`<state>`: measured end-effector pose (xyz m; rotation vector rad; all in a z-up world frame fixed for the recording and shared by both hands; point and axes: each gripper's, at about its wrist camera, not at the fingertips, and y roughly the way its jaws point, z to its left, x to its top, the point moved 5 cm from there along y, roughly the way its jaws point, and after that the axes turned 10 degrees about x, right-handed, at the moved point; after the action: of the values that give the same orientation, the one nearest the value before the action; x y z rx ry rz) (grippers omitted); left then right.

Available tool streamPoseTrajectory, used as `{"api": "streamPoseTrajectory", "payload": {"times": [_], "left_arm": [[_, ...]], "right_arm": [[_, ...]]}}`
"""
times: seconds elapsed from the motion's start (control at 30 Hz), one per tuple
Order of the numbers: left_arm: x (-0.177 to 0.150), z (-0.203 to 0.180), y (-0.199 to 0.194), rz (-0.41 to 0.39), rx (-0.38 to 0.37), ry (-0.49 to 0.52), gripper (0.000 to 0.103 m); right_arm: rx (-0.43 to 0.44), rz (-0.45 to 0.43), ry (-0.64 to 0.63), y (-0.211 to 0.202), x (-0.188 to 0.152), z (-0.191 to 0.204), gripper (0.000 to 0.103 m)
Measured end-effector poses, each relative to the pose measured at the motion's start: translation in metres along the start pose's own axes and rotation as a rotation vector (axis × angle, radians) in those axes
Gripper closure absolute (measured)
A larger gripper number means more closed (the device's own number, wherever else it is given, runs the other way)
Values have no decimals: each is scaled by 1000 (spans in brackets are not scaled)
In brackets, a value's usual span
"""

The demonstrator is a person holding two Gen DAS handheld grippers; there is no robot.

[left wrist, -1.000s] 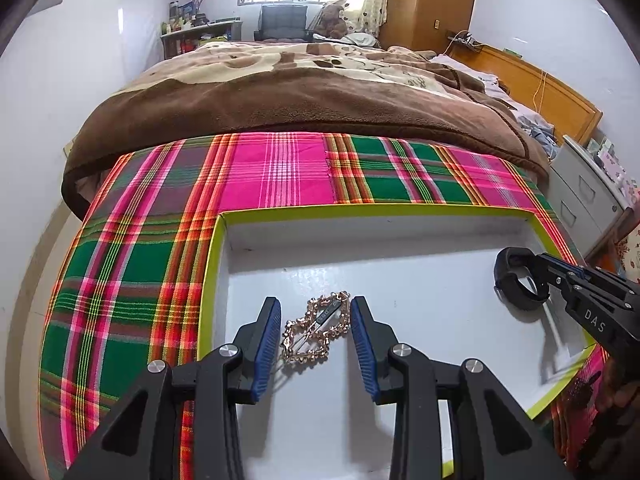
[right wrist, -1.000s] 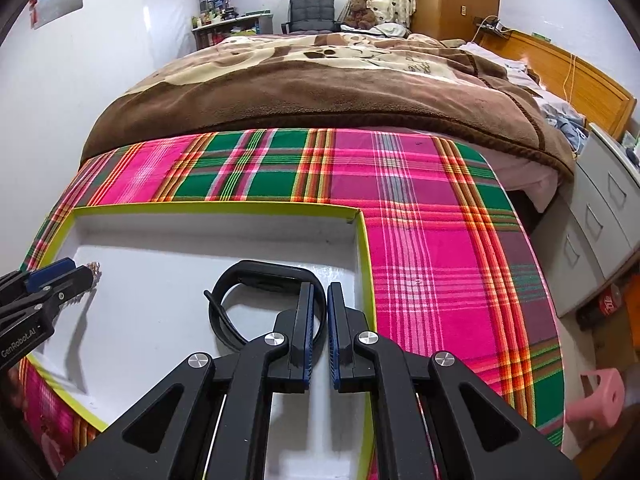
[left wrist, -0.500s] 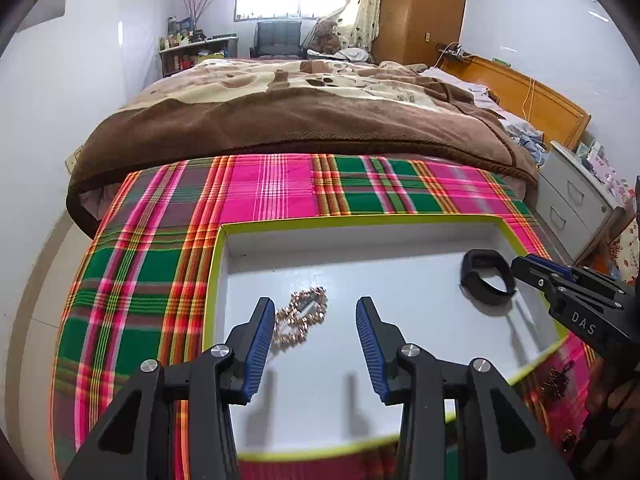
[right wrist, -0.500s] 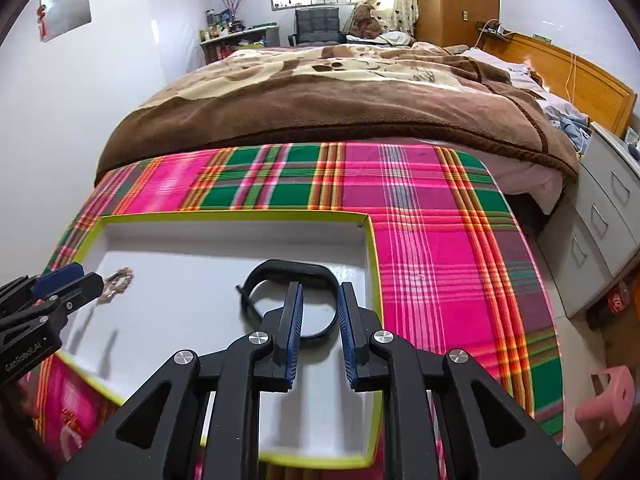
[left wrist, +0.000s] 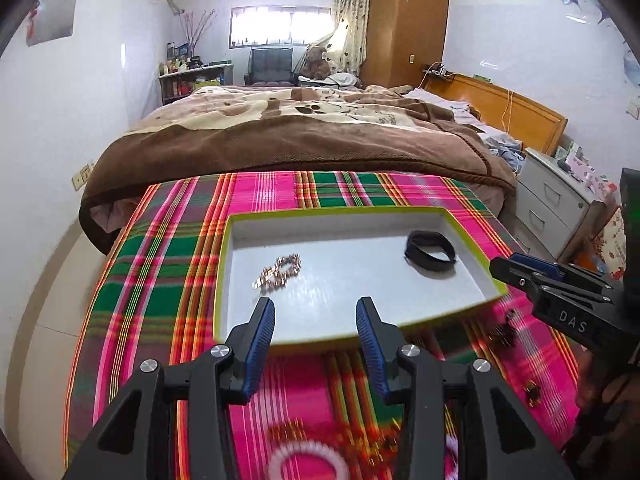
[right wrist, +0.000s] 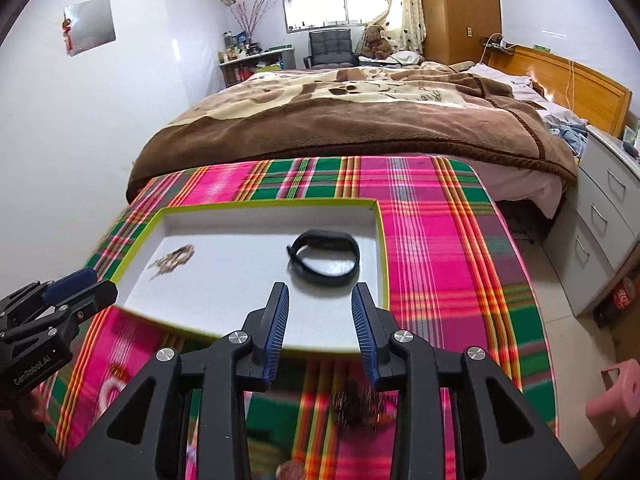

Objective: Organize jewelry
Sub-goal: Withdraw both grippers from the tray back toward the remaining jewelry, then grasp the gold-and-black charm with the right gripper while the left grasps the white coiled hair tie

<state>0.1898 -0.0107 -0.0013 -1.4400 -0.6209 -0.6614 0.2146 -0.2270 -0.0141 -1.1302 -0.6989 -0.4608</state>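
Bright window (left wrist: 281,26) backlight; fisheye-bent edges, blurred foreground cloth (left wrist: 320,432).

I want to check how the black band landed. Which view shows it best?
The right wrist view: the black band lies just beyond the open right gripper, near the tray wall, its whole loop visible. The left wrist view shows it smaller, off to the right, seen edge-on.

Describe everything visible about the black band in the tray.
The black band is a closed loop of matte, rubbery-looking strap with a wider, flat section on its far side. It lies flat on the white floor of the tray, near the right wall without touching it, apart from the gold chain. Neither gripper touches it.
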Motion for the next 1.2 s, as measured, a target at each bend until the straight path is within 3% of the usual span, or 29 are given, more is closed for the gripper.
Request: {"api": "streamPoseTrajectory", "payload": {"times": [0.17, 0.53, 0.77, 1.2], "left_arm": [[-22, 3, -23, -8, -3, -15, 61], [-70, 22, -54, -18, -24, -77, 61], [-92, 27, -60, -3, -35, -102, 61], [-114, 34, -53, 65, -29, -110, 61]], "right_arm": [[35, -18, -12, -24, -19, 7, 69], [9, -27, -26, -58, -63, -2, 69], [-45, 14, -67, -58, -92, -9, 69], [-27, 87, -57, -42, -120, -12, 69]]}}
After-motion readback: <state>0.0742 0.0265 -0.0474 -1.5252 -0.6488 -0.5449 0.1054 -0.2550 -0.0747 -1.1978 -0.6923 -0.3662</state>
